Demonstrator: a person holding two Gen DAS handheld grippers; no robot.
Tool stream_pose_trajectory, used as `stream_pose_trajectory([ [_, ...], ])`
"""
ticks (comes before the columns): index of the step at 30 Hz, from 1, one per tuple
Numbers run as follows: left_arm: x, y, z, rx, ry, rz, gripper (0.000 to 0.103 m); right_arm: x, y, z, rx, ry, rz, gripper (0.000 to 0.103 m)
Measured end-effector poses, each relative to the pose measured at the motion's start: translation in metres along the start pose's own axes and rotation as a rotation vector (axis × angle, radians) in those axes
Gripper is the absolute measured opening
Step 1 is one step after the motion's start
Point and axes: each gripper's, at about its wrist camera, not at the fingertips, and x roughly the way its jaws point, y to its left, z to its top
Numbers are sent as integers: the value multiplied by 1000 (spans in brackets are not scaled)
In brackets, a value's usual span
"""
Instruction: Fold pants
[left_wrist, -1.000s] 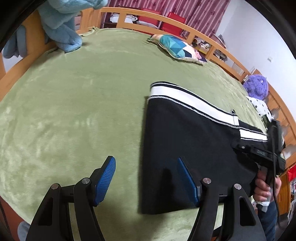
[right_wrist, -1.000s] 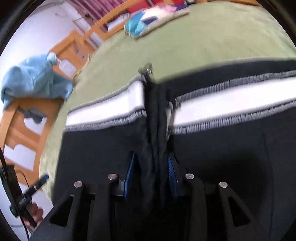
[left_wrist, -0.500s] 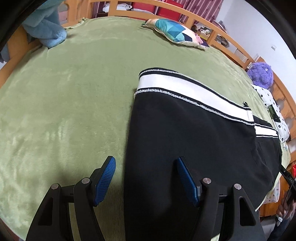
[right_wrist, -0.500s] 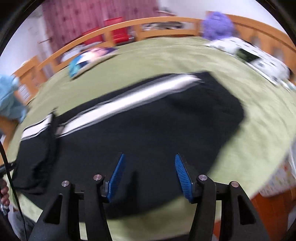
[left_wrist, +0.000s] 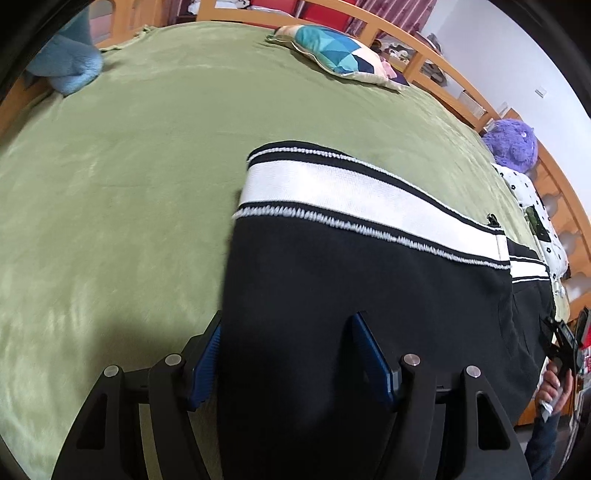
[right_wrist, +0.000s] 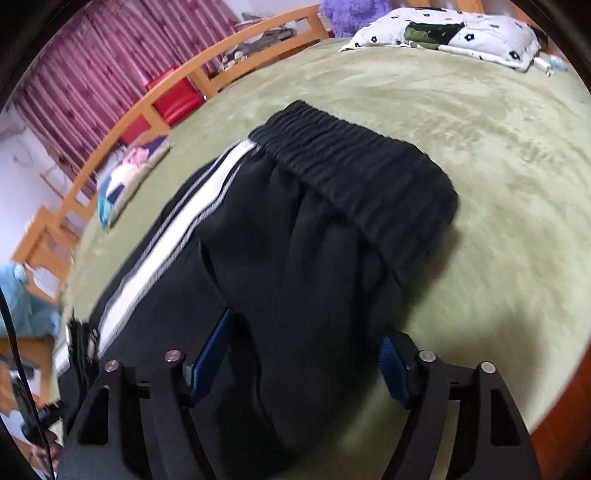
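Note:
Black pants (left_wrist: 351, 280) with a white side stripe lie folded on the green bed cover (left_wrist: 129, 166). My left gripper (left_wrist: 288, 354) is open, low over the folded edge at the left end, with black cloth between its blue pads. In the right wrist view the pants (right_wrist: 295, 240) show their elastic waistband (right_wrist: 354, 170) at the far end. My right gripper (right_wrist: 306, 354) is open and straddles the near edge of the cloth below the waistband. The right gripper also shows at the right edge of the left wrist view (left_wrist: 565, 339).
A wooden bed rail (left_wrist: 406, 40) runs round the far side. A patterned pillow (left_wrist: 332, 48), a blue garment (left_wrist: 70, 66), a purple plush toy (left_wrist: 513, 144) and a white spotted pillow (right_wrist: 443, 29) lie near the bed's edges. The bed's near edge (right_wrist: 554, 406) is at the right.
My right gripper let go of the bunched cloth, opened and swung over to the waistband end. My left gripper moved right and closer, so cloth now lies between its open fingers.

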Motion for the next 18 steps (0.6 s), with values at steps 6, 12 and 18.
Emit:
stream_pose_trajectory([
  [6, 12, 0, 13, -3, 23, -68, 42, 26, 0, 26, 44, -18, 24, 54],
  [12, -19, -4, 21, 42, -37, -107, 12, -3, 48, 31, -35, -85, -10, 23],
  [18, -70, 9, 43, 42, -108, -160, 10, -66, 143, 48, -122, -216, 76, 22],
])
